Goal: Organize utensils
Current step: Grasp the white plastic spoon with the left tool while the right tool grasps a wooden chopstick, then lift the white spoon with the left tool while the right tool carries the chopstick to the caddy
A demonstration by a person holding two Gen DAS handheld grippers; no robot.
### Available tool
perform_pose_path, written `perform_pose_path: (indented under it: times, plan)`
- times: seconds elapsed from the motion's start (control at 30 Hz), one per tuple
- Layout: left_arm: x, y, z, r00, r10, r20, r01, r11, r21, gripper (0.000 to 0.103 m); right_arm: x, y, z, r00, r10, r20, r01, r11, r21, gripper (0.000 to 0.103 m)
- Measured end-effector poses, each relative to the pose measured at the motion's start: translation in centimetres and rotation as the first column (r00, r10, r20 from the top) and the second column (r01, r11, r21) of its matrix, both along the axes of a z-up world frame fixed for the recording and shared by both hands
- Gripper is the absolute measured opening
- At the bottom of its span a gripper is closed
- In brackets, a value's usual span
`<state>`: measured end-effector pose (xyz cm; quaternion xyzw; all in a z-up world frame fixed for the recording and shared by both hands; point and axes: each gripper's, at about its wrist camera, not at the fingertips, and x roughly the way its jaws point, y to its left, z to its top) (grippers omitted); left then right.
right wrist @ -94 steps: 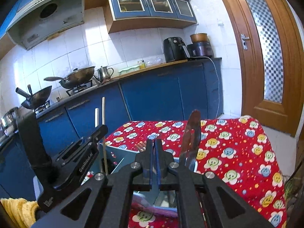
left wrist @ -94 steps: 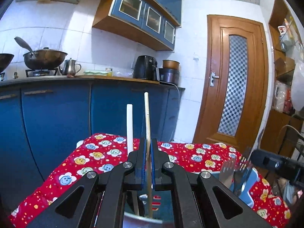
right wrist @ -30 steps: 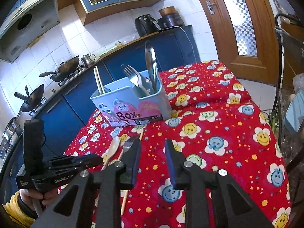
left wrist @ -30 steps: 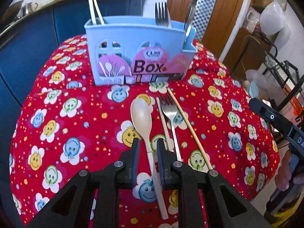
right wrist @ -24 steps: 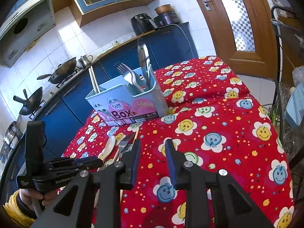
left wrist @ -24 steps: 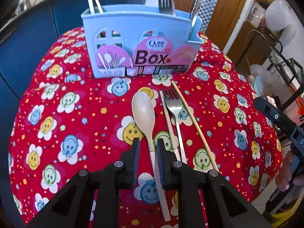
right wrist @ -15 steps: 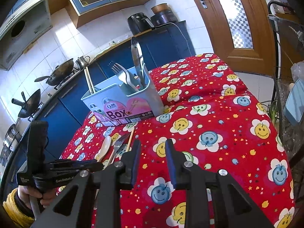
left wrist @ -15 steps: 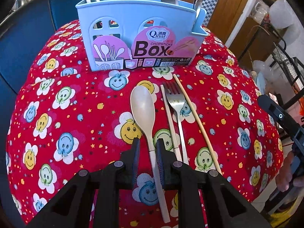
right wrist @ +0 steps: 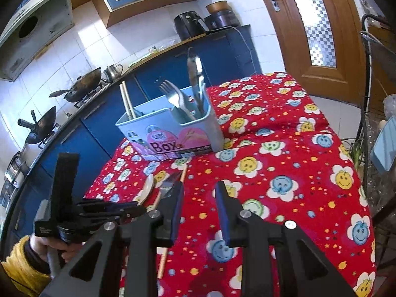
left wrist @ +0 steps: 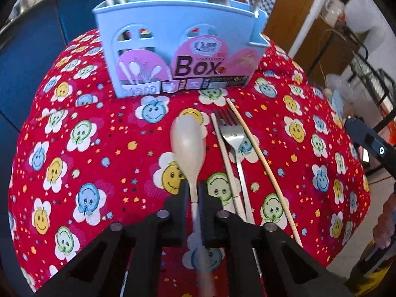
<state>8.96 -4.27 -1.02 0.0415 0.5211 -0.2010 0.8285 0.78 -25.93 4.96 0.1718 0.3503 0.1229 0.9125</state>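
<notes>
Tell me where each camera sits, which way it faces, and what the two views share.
Left wrist: on the left gripper, looking down its fingers at the spoon between them, toward the blue box.
Right wrist: on the right gripper, open above the tablecloth, facing the kitchen counter; the person's left hand shows.
Shared: box, spoon, loose fork, chopsticks.

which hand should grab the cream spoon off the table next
Left. The left gripper already has its fingers on either side of the cream spoon handle, nearly closed. The right gripper is open over bare tablecloth, off to the side.
</notes>
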Motion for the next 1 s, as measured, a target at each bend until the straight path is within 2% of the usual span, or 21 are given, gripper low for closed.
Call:
perform_pose_path:
  times: [0.17, 0.3, 0.5, 0.67, 0.87, 1.0]
  plan:
    - [-0.9, 2.2, 0.4, 0.998, 0.048, 0.036, -0.045, 0.996, -0.077, 0.005, 0.7, 1.5, 0.4, 0.998, 0.041, -0.037, -0.042, 0.999, -0.031, 0.029]
    - [-1.6, 4.3, 1.6, 0.992, 0.093, 0.080, -0.081, 0.987, -0.142, 0.005, 1.9, 2.4, 0.1, 0.993, 0.061, -0.098, -0.066, 0.996, -0.057, 0.029]
    - [-2.1, 7.3, 4.1, 0.965, 0.153, 0.214, -0.124, 0.982, -0.141, 0.005, 3.3, 4.0, -0.7, 0.978, 0.094, -0.189, -0.113, 0.989, -0.093, 0.029]
    - [-2.4, 9.6, 5.4, 0.941, 0.195, 0.275, -0.160, 0.976, -0.146, 0.005, 4.4, 5.3, -1.4, 0.955, 0.120, -0.271, -0.162, 0.977, -0.138, 0.029]
    - [-2.9, 10.9, 5.9, 0.932, 0.211, 0.296, -0.155, 0.967, -0.202, 0.005, 5.8, 7.0, -1.9, 0.924, 0.143, -0.355, -0.213, 0.962, -0.168, 0.029]
    - [-3.4, 11.3, 6.1, 0.925, 0.217, 0.310, -0.147, 0.961, -0.235, 0.005, 6.8, 8.1, -2.4, 0.891, 0.156, -0.427, -0.249, 0.954, -0.170, 0.029]
